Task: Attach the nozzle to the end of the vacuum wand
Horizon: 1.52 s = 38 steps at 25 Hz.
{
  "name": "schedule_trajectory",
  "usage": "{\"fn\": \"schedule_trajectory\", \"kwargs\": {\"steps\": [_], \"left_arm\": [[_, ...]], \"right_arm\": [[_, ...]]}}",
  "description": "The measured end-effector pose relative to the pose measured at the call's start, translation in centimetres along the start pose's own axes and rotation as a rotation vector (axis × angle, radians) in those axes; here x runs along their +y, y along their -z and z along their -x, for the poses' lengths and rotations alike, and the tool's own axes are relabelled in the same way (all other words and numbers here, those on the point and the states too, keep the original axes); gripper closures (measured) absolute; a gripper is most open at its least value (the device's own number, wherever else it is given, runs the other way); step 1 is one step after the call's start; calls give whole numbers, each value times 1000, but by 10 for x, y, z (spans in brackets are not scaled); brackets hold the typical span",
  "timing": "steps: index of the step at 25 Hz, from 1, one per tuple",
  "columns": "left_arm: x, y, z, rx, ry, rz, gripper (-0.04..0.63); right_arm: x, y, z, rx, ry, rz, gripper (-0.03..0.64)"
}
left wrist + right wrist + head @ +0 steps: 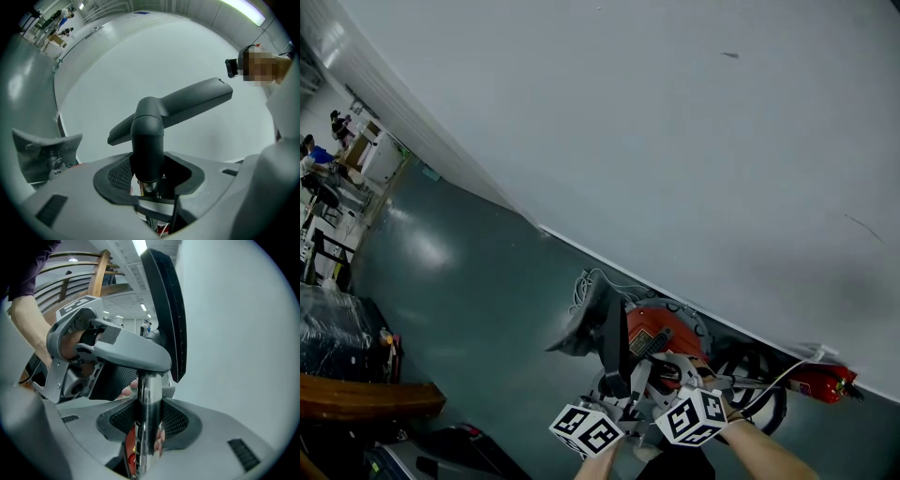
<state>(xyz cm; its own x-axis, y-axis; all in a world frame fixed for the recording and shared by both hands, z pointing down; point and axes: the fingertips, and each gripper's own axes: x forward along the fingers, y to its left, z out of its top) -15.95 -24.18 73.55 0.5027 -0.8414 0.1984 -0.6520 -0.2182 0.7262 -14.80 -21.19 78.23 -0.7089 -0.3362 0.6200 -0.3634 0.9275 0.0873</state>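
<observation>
The dark grey floor nozzle (171, 108) is T-shaped, and its round neck (147, 145) sits between the pads of my left gripper (147, 172), which is shut on it. A bit of shiny tube shows just below the neck. In the right gripper view the metal vacuum wand (148, 399) runs upright between the jaws of my right gripper (148, 422), which is shut on it. The nozzle (168, 310) and the left gripper (101, 357) are right above. In the head view both grippers (614, 384) (666, 380) meet low in the middle, with the nozzle (586, 323) above them.
A red vacuum canister (661, 333) with a black hose (766, 401) stands on the grey-green floor against the white wall (675, 141). A red cylinder (821, 382) lies by the wall at right. A wooden bench (366, 398) and dark gear sit at lower left.
</observation>
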Motion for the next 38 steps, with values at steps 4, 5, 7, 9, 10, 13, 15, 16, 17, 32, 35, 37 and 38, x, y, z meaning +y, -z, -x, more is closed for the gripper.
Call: {"fn": "schedule_trajectory", "kwargs": {"steps": [4,5,7,9,10,13,15,16,17,32,35,37,38], "left_arm": [[15,-2,9,-23,-74,-24,405],[19,-4,14,-30,-92,-27,400],[26,-9,24,-40,-117,-19,390],[28,-12,34,-43,-124,-26,390],[29,-14,38,-43,-124,-35,390],[29,-20,47,-49,-124,-65,391],[28,-25,51,-53,-123,-83,391],[28,-28,54,-54,-122,-92,391],[27,-31,56,-54,-123,-100,391],[-98,-129,102,-46,-104,-378,484],[-149,-170,118,-96,-82,-427,509],[-182,-195,130,-123,-64,-460,518],[-199,-207,135,-138,-57,-482,524]], "right_arm": [[0,6,-14,18,-2,-13,457],[-3,8,-18,27,5,-19,457],[-12,13,-26,46,11,-32,457],[-17,15,-33,60,7,-38,457],[-18,16,-36,65,6,-39,457],[-17,19,-44,78,5,-44,457],[-16,20,-48,83,9,-45,457],[-17,20,-49,86,14,-46,457],[-18,21,-49,90,19,-47,457],[-38,-136,107,-324,20,-577,535],[-39,-195,154,-405,36,-544,560],[-39,-231,184,-456,47,-513,570],[-40,-248,198,-480,50,-500,577]]}}
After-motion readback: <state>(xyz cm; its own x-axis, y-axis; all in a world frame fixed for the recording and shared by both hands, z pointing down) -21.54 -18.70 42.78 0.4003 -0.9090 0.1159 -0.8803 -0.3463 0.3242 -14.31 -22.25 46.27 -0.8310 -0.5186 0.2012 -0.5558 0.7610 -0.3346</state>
